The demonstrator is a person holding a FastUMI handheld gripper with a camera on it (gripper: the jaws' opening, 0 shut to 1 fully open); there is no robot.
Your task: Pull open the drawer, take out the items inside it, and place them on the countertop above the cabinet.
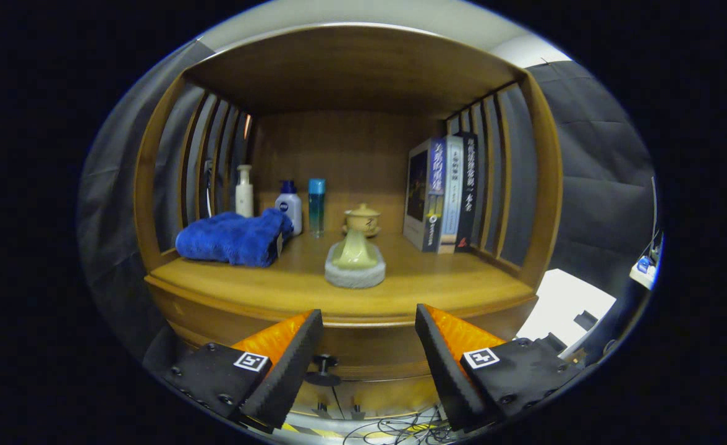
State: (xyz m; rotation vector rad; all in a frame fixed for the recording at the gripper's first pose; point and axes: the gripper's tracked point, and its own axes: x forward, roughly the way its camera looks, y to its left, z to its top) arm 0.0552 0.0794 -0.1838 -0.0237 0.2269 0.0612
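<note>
We've got the gripper (368, 346) spread wide, holding nothing, drawer knob (323, 369) sitting low between its fingers; book spines unreadable.

A blue towel (233, 238) lies folded, with a pump bottle (244, 191), a white bottle (289, 207) and a teal bottle (316, 207) behind it. Books (444, 194) stand upright opposite. Cables (394, 426) trail below.

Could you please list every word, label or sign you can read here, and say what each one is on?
Nothing can be read with confidence.
Books: characters on the spines, too blurred to read.
White bottle with blue cap: dark logo, too small to read.
Tool: a black-and-white square marker on each finger, a pattern rather than words. The fingers are open, with the drawer knob between them.
</note>
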